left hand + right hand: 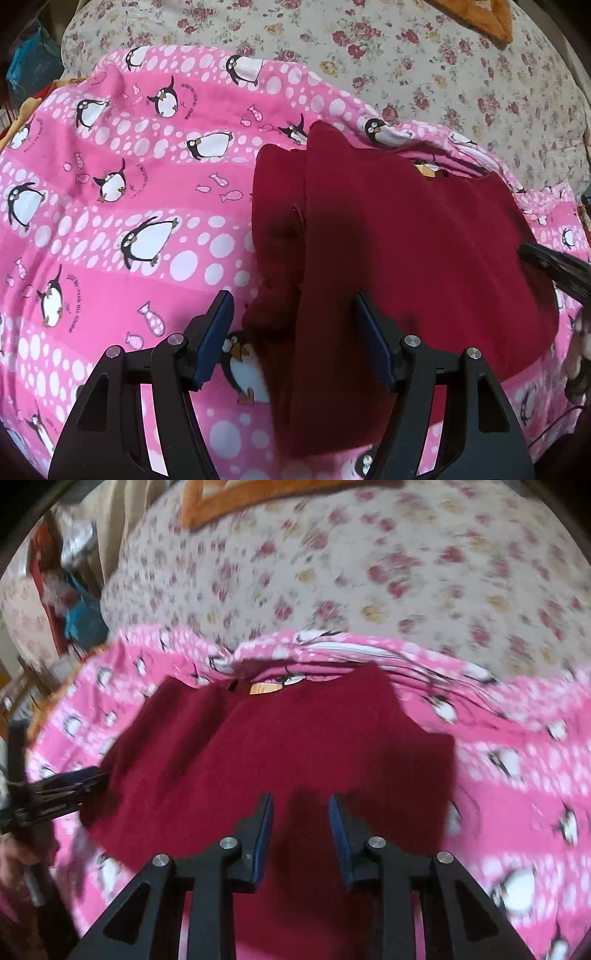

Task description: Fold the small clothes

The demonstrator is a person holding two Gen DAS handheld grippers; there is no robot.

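Note:
A dark red garment lies flat on a pink penguin-print blanket, its left side folded inward in a long crease. My left gripper is open and empty, its jaws straddling that fold near the garment's lower left edge. In the right wrist view the garment fills the middle, neckline at the far end. My right gripper is open and empty just above the garment's near part. The right gripper shows at the left wrist view's right edge; the left gripper shows at the right wrist view's left edge.
The pink blanket lies over a floral bedspread. An orange cloth lies at the far end of the bed. Blue bags and clutter stand beyond the bed's far left. The right wrist view is motion-blurred.

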